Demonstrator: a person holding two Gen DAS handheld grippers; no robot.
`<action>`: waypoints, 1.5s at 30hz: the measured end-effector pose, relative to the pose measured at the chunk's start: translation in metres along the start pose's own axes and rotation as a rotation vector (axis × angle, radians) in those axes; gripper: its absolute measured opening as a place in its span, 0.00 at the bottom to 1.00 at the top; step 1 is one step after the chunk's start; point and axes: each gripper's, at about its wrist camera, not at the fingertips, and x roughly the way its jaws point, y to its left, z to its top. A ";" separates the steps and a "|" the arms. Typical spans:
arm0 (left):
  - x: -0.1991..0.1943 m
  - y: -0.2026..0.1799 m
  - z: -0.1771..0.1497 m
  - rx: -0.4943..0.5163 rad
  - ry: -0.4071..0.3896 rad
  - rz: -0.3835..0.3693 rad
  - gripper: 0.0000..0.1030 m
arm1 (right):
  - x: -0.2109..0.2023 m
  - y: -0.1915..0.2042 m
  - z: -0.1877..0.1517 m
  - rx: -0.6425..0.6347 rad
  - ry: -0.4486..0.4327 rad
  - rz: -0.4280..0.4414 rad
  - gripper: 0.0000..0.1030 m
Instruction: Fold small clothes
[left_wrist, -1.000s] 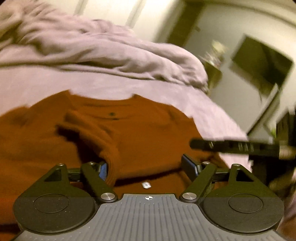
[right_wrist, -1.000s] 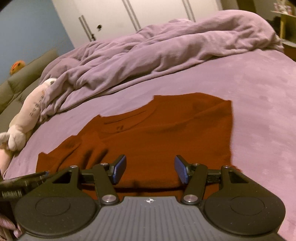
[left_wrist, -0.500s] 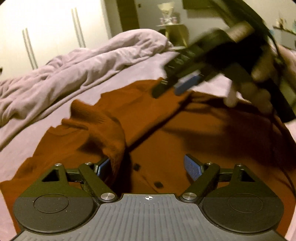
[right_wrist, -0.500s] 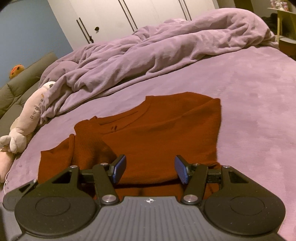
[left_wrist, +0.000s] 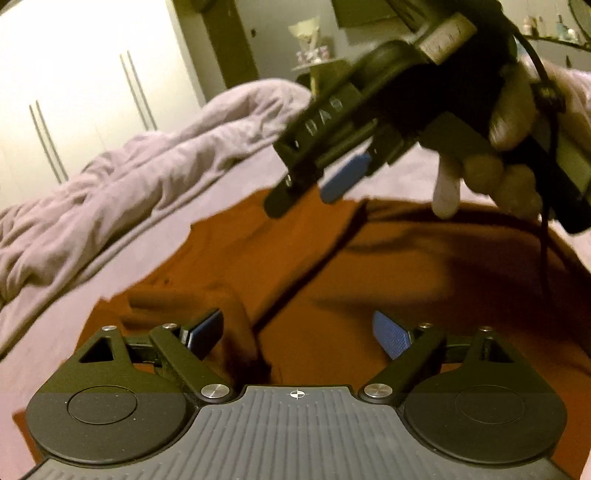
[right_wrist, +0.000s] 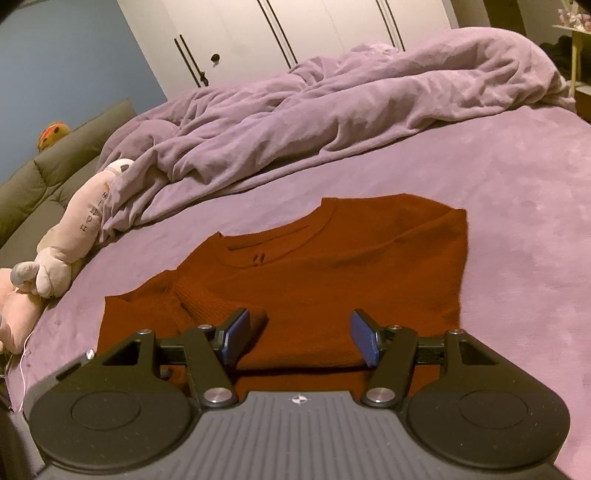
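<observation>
Sleeve-fold stage, by my reading: rust-red sweater (right_wrist: 325, 280) lies flat on the purple bed sheet (right_wrist: 517, 206), neckline (right_wrist: 277, 243) toward the bunched duvet (right_wrist: 332, 96) at the far side, hem nearest the right wrist camera. Long axis therefore runs away from that camera, collar to hem; garment's right edge looks already turned in to a straight line, and the left sleeve (right_wrist: 207, 295) lies doubled across the chest with its ribbed cuff near the left blue pad. Right gripper (right_wrist: 299, 339) hovers low over the hem, jaws spread wide, nothing between them. Left gripper (left_wrist: 295, 332) likewise released, jaws wide, a raised fold of cloth (left_wrist: 236, 325) just beside its left pad but not pinched. In the left view the right gripper and the hand holding it cross above the sweater. Next move, as judged: settle the sleeve flat, then take both hem corners and carry them toward the neckline, halving the long axis. Knit is soft; expect slumping unless both corners rise together. Plush toy (right_wrist: 74, 229) lies well apart at the bed's left.
</observation>
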 end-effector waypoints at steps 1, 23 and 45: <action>0.000 -0.003 0.003 0.020 -0.008 0.000 0.90 | -0.003 -0.002 0.000 0.000 -0.006 -0.005 0.60; 0.027 0.121 -0.048 -0.871 0.029 -0.158 0.91 | -0.019 -0.034 -0.018 0.055 -0.010 -0.042 0.61; -0.019 0.067 -0.047 -0.550 0.125 0.121 0.92 | 0.008 -0.036 -0.022 0.029 0.139 0.026 0.51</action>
